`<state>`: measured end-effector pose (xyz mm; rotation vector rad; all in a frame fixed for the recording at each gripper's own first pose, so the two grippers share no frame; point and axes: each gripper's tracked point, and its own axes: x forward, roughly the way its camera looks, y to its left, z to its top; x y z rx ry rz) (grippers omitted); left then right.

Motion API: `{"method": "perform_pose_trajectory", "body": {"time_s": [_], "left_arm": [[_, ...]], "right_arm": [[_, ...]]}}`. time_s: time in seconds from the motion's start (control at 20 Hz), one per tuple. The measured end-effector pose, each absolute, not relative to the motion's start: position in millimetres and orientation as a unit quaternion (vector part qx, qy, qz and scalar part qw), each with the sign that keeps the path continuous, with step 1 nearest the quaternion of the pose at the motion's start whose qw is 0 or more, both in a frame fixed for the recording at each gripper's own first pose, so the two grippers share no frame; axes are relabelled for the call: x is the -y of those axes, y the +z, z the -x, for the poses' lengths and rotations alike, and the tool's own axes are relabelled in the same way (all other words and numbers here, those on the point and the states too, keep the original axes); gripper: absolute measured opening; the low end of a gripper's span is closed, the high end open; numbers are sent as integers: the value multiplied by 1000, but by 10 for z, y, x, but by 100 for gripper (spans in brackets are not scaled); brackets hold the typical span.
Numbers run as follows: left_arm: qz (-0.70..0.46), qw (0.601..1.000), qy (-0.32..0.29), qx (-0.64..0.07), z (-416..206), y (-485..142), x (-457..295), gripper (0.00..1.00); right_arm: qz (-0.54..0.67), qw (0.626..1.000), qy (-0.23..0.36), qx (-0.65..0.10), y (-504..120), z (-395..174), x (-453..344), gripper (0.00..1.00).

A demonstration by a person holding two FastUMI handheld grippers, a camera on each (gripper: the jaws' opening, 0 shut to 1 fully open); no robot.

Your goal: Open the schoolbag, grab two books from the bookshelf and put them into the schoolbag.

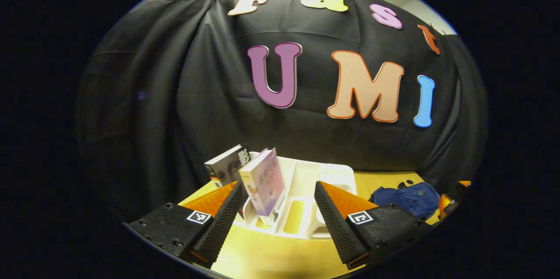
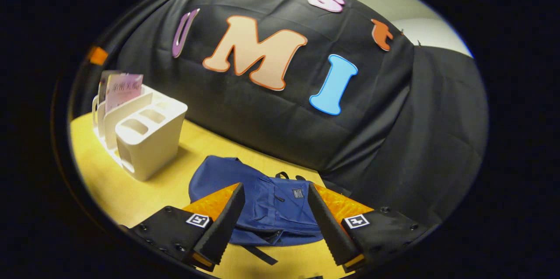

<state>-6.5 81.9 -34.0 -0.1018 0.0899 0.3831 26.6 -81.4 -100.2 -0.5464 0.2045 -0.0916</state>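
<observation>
A white bookshelf (image 1: 306,191) stands on the yellow table in the left gripper view, holding a pink book (image 1: 264,183) and a book with a face on its cover (image 1: 225,167) behind it. My left gripper (image 1: 275,222) is open just in front of the shelf, nothing between its fingers. A blue schoolbag (image 2: 267,204) lies flat on the table in the right gripper view, and my right gripper (image 2: 273,226) hovers open right over it. The schoolbag (image 1: 411,198) also shows at the right of the left gripper view, the bookshelf (image 2: 144,134) at the left of the right gripper view.
The yellow table (image 2: 131,191) runs up to the black cloth wall behind both the shelf and the bag. Bare tabletop lies between the bookshelf and the schoolbag. A black strap (image 2: 258,255) trails from the bag toward the front edge.
</observation>
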Motion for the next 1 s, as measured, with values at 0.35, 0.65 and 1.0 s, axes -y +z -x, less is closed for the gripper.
{"method": "perform_pose_trajectory", "body": {"time_s": [0.35,0.65,1.0], "left_arm": [[27,969,239,-59,267,-348,-1156,97],[32,964,254,-74,349,-427,-1276,97],[22,965,248,-87,339,-521,-1389,97]], "right_arm": [[386,915,-11,-117,-1478,-265,754,91],[488,864,20,-123,-1857,-297,711,89],[572,807,52,-136,-2363,-421,610,88]]}}
